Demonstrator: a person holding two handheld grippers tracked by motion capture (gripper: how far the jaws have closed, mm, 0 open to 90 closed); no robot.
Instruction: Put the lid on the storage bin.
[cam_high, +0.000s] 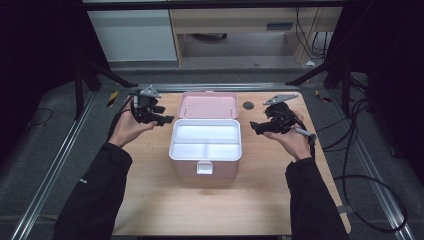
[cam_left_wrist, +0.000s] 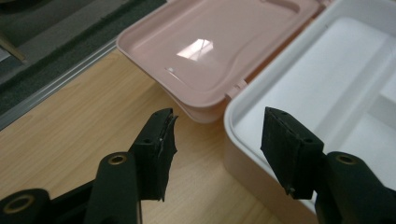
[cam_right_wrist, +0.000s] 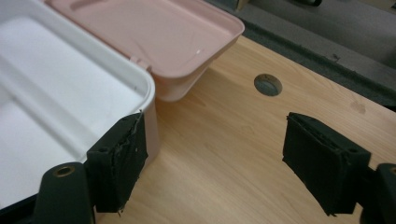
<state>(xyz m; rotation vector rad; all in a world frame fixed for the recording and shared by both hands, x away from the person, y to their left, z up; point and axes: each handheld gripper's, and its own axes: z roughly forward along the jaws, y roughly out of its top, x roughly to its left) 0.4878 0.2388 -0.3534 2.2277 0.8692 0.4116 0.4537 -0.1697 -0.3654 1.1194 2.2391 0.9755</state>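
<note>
The pink box (cam_high: 205, 145) sits mid-surface toward the far edge, its lid (cam_high: 208, 105) already swung fully back and its white tray (cam_high: 206, 141) bare. The left gripper (cam_high: 159, 119) and right gripper (cam_high: 257, 127) flank it, jaws apart, holding nothing. Opening looks done; any filling or closing remains.

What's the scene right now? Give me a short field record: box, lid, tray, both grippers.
box: pink box, mid-table
lid: lid open, laid back behind the box
tray: white tray, three compartments, nothing visible inside
left gripper: left gripper, jaws open, nothing between them, at the box's left side
right gripper: right gripper, jaws open, nothing between them, at the box's right side
</note>
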